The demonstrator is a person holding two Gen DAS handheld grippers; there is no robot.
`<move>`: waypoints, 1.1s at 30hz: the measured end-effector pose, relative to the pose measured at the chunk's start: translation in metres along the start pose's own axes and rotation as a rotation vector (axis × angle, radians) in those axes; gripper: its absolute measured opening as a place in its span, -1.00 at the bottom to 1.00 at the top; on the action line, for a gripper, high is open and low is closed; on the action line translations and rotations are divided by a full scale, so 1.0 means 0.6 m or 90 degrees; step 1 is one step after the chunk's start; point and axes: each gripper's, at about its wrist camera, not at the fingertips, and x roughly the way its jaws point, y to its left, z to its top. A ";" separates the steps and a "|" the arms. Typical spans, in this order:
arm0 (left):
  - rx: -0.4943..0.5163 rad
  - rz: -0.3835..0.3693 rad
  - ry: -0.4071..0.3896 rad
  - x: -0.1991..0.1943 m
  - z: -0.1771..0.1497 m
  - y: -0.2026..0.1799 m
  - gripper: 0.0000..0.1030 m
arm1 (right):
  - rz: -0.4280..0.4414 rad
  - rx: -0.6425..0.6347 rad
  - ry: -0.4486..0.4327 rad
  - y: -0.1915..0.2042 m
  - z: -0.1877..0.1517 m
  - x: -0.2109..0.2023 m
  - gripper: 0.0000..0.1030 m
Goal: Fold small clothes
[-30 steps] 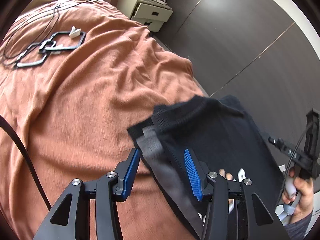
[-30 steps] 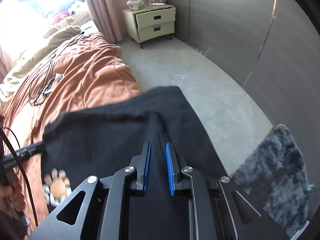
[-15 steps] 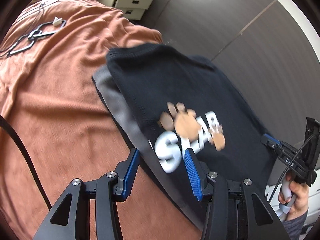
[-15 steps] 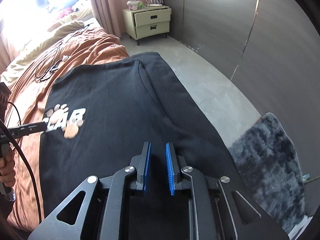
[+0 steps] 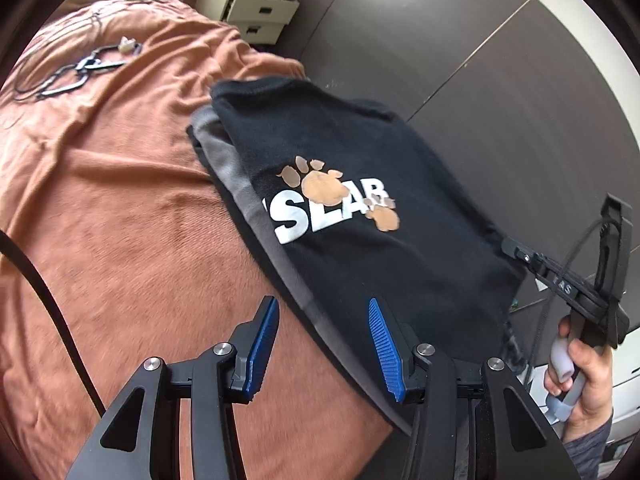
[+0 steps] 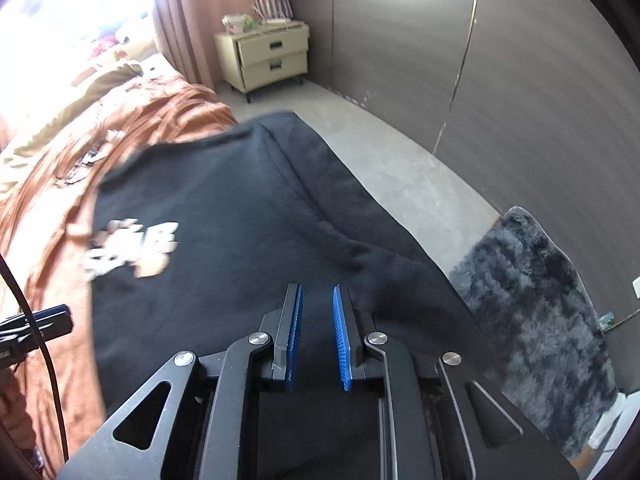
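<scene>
A black sweatshirt (image 5: 360,264) with white letters and tan paw prints lies spread print-up over the edge of the orange bed (image 5: 120,220). My left gripper (image 5: 324,346) hovers above its near grey-lined edge with its jaws apart. That edge runs between the jaws, and neither pad touches it. In the right wrist view the sweatshirt (image 6: 240,216) fans out ahead, and my right gripper (image 6: 316,336) has its pads nearly together with black cloth bunched between them. The left wrist view shows the right gripper (image 5: 516,250) meeting the garment's right corner, held by a hand (image 5: 580,376).
Black cables and frames (image 5: 76,74) lie far up the bed. A cream nightstand (image 6: 268,56) stands by the curtain. Bare grey floor (image 6: 380,152) and a dark shaggy rug (image 6: 540,300) run along the dark wardrobe wall (image 5: 480,80).
The sweatshirt, bunched with its print hidden, has been swung out and now lies flat and print-up, farther up the bed. Both grippers travelled with it. Neither gripper's jaw gap has visibly changed.
</scene>
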 end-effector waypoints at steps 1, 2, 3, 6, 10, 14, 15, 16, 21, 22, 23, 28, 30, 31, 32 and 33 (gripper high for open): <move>0.000 0.001 -0.006 -0.014 -0.005 -0.002 -0.05 | 0.001 -0.001 -0.006 0.004 -0.007 -0.018 -0.75; 0.000 0.002 -0.011 -0.028 -0.012 -0.003 -0.05 | 0.005 0.000 -0.012 0.007 -0.015 -0.040 -0.75; 0.001 0.001 -0.014 -0.039 -0.016 -0.005 -0.05 | 0.008 0.001 -0.016 0.009 -0.024 -0.056 -0.75; 0.012 0.000 -0.022 -0.075 -0.033 -0.016 -0.05 | 0.016 0.008 -0.030 0.014 -0.052 -0.113 -0.74; 0.039 0.010 -0.046 -0.132 -0.057 -0.040 0.03 | 0.023 0.014 -0.050 0.020 -0.090 -0.178 -0.55; 0.074 0.016 -0.073 -0.195 -0.086 -0.064 0.30 | 0.032 0.024 -0.079 0.028 -0.118 -0.239 0.07; 0.081 0.018 -0.079 -0.208 -0.092 -0.069 0.38 | 0.033 0.026 -0.089 0.031 -0.128 -0.258 0.16; 0.089 0.021 -0.087 -0.226 -0.102 -0.074 0.55 | 0.035 0.029 -0.097 0.033 -0.138 -0.273 0.30; 0.109 0.038 -0.119 -0.292 -0.142 -0.082 0.86 | 0.051 0.043 -0.121 0.052 -0.187 -0.336 0.61; 0.112 0.041 -0.121 -0.300 -0.147 -0.082 0.87 | 0.056 0.046 -0.126 0.056 -0.196 -0.345 0.63; 0.115 0.043 -0.125 -0.314 -0.156 -0.081 0.87 | 0.061 0.049 -0.134 0.061 -0.209 -0.361 0.67; 0.132 0.051 -0.145 -0.385 -0.203 -0.073 0.93 | 0.073 0.055 -0.161 0.087 -0.264 -0.420 0.89; 0.141 0.058 -0.164 -0.413 -0.221 -0.070 0.99 | 0.073 0.051 -0.175 0.102 -0.287 -0.448 0.97; 0.147 0.066 -0.177 -0.429 -0.232 -0.068 0.99 | 0.074 0.049 -0.180 0.108 -0.295 -0.458 0.99; 0.151 0.073 -0.187 -0.446 -0.244 -0.066 0.99 | 0.076 0.047 -0.185 0.116 -0.307 -0.470 0.99; 0.153 0.075 -0.192 -0.458 -0.253 -0.063 0.99 | 0.082 0.045 -0.189 0.123 -0.319 -0.480 0.99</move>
